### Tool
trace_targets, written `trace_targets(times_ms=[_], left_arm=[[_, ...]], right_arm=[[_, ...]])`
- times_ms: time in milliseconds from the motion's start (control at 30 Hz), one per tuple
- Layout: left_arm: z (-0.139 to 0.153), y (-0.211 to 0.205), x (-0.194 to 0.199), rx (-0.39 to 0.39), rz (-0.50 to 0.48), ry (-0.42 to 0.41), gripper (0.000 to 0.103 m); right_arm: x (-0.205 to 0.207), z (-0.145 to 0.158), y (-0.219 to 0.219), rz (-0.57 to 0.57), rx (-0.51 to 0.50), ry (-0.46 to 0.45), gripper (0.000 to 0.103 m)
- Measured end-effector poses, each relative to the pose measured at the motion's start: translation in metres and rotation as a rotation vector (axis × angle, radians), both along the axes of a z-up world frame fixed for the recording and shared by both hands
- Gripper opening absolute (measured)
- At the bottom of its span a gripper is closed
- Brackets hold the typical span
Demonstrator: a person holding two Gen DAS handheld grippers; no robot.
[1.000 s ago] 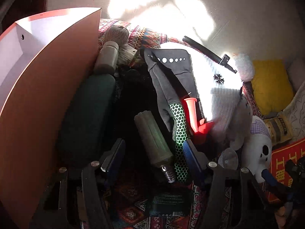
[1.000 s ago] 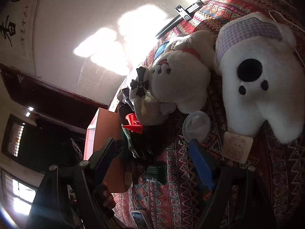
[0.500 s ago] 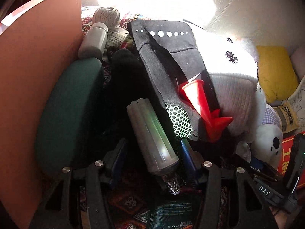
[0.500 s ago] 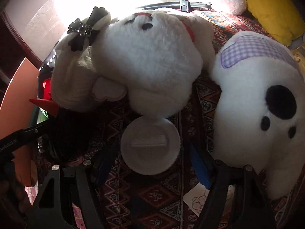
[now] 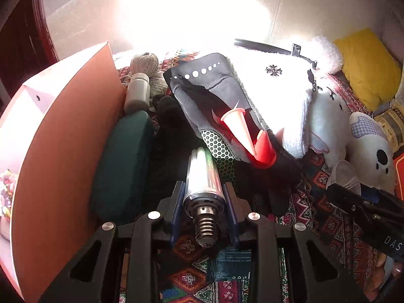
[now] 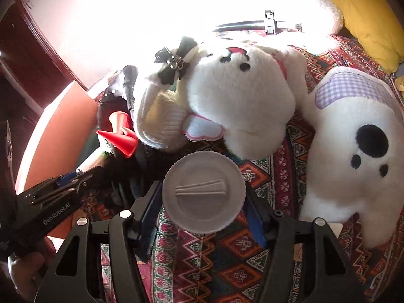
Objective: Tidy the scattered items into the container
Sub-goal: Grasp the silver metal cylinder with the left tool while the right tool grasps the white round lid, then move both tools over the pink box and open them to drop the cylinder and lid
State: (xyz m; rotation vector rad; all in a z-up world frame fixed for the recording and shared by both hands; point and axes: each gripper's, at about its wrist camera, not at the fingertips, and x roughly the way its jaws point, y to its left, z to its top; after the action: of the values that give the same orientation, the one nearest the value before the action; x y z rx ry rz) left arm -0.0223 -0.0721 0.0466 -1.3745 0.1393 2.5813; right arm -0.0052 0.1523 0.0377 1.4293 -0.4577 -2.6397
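Basically both grippers are mid-grab, one item each. Left gripper (image 5: 204, 208): jaws closing on the bulb (image 5: 203, 176), blue pads already flush against its lower body on both sides, so it reads as clamped. Bulb's long axis runs 12-to-6 in the left wrist view, in line with the fingers, screw base at 6 toward the camera, ribbed end at 12 toward the glove (image 5: 209, 101).

The relation that matters: the box (image 5: 63, 139) lies at 9 to 10 o'clock from the left gripper, its orange wall just past the green case (image 5: 121, 166). The bulb has to go up and over that wall, then across. Left hand is clearly the nearer one to the box.

Right gripper (image 6: 202, 202): jaws closing around the lid (image 6: 203, 192), which sits flat on the patterned cloth (image 6: 227, 265), face up, ridge running 9-to-3. Lid is between the pads; the rim hides the contact points, so probably not yet pinched. In the right wrist view the box shows at 9 to 10 o'clock, well apart, with the left gripper and the red cone (image 6: 121, 139) in between. Lid should therefore go second, after the left hand clears.

White bear (image 6: 242, 96) at 12 and dog plush (image 6: 353, 164) at 3, near the lid but not touching the right gripper.
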Motion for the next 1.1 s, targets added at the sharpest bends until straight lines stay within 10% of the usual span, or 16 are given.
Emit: trace_targets(times_ms=[733, 1100], left_arm=[[0.109, -0.091, 0.041, 0.234, 0.042, 0.186, 0.027], [0.152, -0.229, 0.041, 0.306, 0.253, 0.324, 0.027]], right_arm=[[0.024, 0.07, -0.055, 0.079, -0.065, 0.152, 0.06], [0.029, 0.134, -0.2, 0.378, -0.146, 0.294, 0.06]])
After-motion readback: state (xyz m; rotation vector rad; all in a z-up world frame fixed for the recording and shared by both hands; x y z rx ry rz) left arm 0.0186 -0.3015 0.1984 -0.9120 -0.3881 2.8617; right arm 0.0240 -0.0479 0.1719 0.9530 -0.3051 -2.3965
